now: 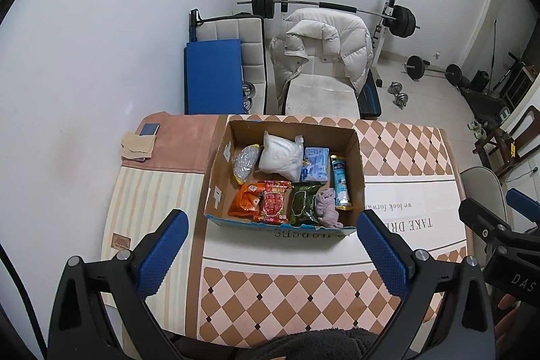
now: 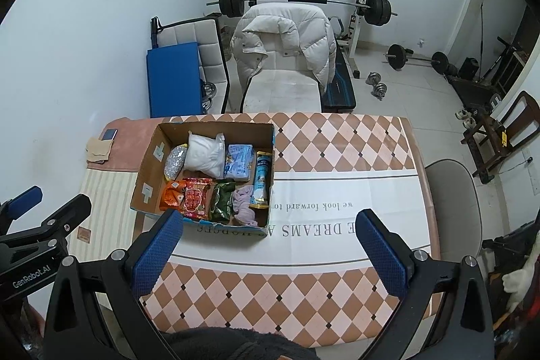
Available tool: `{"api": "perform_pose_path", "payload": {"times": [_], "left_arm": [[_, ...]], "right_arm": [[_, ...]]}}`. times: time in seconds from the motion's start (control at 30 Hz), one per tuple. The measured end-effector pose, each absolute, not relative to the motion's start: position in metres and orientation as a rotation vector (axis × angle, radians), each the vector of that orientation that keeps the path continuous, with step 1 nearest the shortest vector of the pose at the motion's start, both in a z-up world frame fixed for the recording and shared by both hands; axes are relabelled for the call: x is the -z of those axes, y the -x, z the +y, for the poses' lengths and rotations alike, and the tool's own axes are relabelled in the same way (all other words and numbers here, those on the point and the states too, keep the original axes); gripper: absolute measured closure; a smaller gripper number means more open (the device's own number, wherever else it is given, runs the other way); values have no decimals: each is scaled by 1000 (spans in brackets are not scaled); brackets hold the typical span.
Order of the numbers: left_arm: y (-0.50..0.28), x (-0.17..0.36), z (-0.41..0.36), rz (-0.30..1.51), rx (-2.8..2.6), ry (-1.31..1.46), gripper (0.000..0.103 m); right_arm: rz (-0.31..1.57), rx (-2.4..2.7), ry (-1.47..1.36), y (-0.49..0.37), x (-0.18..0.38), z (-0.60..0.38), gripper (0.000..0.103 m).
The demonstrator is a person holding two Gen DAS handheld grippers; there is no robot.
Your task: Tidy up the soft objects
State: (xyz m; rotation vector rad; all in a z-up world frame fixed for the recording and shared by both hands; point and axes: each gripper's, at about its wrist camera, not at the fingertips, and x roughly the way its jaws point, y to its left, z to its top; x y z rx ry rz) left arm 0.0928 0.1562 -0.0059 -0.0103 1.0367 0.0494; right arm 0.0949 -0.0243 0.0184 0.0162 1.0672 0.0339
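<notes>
Cardboard box [image 1: 219,177] of soft goods sits on the tablecloth [image 1: 303,292] toward the table's left half, its long axis running side to side and its open top facing up, with the nearer wall torn ragged along its rim. Inside, the largest item is the white stuffed bag [image 1: 280,154] at the back, lying with its knotted end pointing away; beside it is the blue tissue pack [image 1: 315,166]. The front row holds a red snack packet [image 1: 274,201], a dark green packet [image 1: 303,203] and a crumpled lilac cloth [image 1: 327,206], while the tall can [image 1: 341,184] (hardly soft) lies with its long axis front to back against the right wall. Both the left gripper [image 1: 271,255] and the right gripper [image 2: 270,253] hover well short of the box, jaws spread wide and holding nothing. Likely trouble: the packets are tightly packed, so a finger could snag a neighbour or catch the torn wall and drag the light box.
</notes>
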Motion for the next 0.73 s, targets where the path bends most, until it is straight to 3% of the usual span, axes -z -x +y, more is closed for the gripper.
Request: {"api": "perform_pose_path", "payload": {"times": [0.73], "left_arm": [[-96,-5,153,1024,-43,-5,1]], "right_arm": [[1058,-23,-23,-96,-27,-33,0]]}}
